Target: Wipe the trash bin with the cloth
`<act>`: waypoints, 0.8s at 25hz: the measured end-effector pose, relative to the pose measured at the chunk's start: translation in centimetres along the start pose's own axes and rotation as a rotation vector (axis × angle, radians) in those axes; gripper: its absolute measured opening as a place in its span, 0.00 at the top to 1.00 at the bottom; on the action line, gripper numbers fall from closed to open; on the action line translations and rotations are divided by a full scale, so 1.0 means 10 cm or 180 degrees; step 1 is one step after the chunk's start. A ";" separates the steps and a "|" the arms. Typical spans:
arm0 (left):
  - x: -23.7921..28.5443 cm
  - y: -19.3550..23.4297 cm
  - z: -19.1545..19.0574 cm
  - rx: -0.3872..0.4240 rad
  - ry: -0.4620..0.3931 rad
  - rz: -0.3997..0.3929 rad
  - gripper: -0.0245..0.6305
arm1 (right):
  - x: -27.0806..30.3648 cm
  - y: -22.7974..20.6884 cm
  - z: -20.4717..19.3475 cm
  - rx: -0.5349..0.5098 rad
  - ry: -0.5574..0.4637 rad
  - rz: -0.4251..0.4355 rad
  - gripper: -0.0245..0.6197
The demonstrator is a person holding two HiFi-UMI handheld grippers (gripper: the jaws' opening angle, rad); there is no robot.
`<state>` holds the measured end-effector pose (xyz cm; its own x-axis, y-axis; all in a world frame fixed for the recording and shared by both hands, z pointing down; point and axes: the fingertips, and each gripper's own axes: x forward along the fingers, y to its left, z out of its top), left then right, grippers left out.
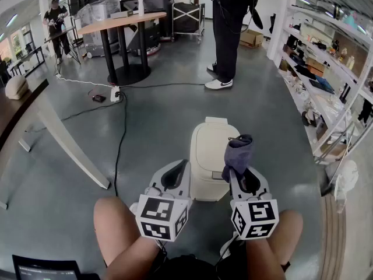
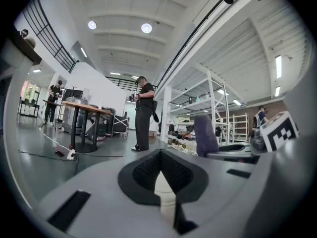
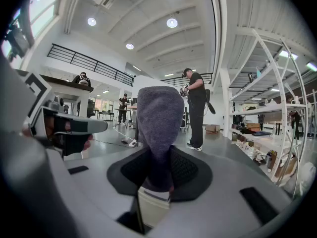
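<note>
cloth (image 1: 238,155), purple-grey and bunched, stood up out of the right gripper (image 1: 238,177), whose jaws were pinched tight on its lower end. beside it, the left gripper (image 1: 176,171) had its jaws pressed together with nothing between them. in the head view both overlapped the near side of the white trash bin (image 1: 213,150), which sat lid down on the grey floor (image 1: 163,115), just ahead of the person's knees (image 1: 116,226). beyond it, a black cable (image 1: 121,139) ran toward a round table (image 1: 119,25). a person in dark clothes (image 1: 227,28) stood further back.
</note>
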<state>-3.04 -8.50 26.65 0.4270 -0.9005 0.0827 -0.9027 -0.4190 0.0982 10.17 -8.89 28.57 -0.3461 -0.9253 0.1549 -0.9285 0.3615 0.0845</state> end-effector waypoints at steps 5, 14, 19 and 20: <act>0.22 0.09 -0.06 -0.0018 0.0077 0.0065 0.97 | 0.27 -0.14 -0.11 0.0058 0.0163 0.0056 0.81; 0.55 0.23 -0.06 0.0020 0.0198 0.0084 0.96 | 0.68 -0.18 -0.18 0.0030 0.0391 0.0164 0.81; 0.78 0.37 0.20 0.0175 0.0249 0.0120 0.96 | 0.92 -0.32 -0.05 0.0030 0.0554 0.0270 0.81; 0.85 0.43 0.24 0.0206 0.0280 0.0165 0.97 | 0.97 -0.34 -0.03 0.0066 0.0582 0.0286 0.81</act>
<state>-3.45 -18.19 25.44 0.3801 -0.9086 0.1731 -0.9240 -0.3813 0.0275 10.05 -19.06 30.05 -0.3994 -0.8525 0.3372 -0.8983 0.4374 0.0421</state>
